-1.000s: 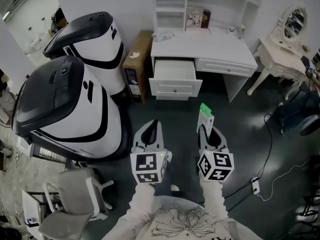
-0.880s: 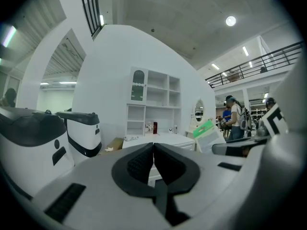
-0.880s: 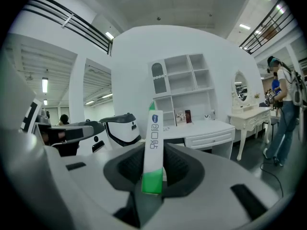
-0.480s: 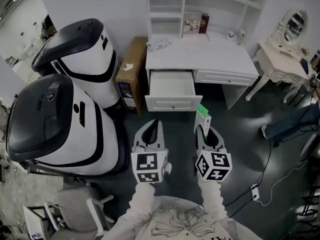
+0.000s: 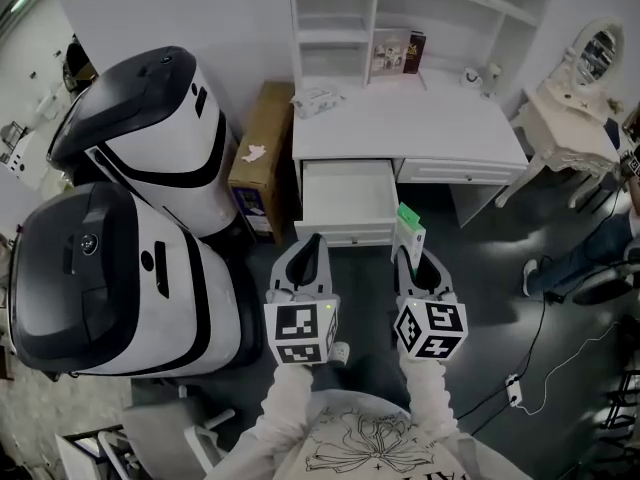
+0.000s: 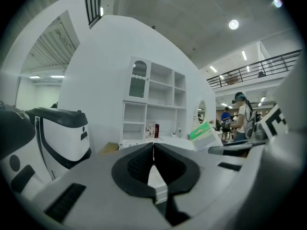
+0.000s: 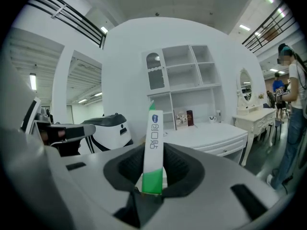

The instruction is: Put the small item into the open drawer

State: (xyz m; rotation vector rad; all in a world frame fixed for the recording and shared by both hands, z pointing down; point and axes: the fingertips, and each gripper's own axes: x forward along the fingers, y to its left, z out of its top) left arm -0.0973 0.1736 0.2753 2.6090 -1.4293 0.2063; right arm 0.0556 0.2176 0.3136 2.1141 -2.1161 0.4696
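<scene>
White desk (image 5: 440, 123) — its left drawer (image 5: 345, 193) is pulled open. Left gripper (image 5: 311, 243): jaws together, nothing between them. Right gripper (image 5: 413, 258): jaws clamped on the small item (image 5: 409, 230) — a slim flat box, white with green ends and a blue mark, held upright near the drawer's front, outside it.

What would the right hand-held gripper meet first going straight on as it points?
Probably the front of the white desk beside the open drawer, its box touching first; floor between looks free. Depth unclear.
</scene>
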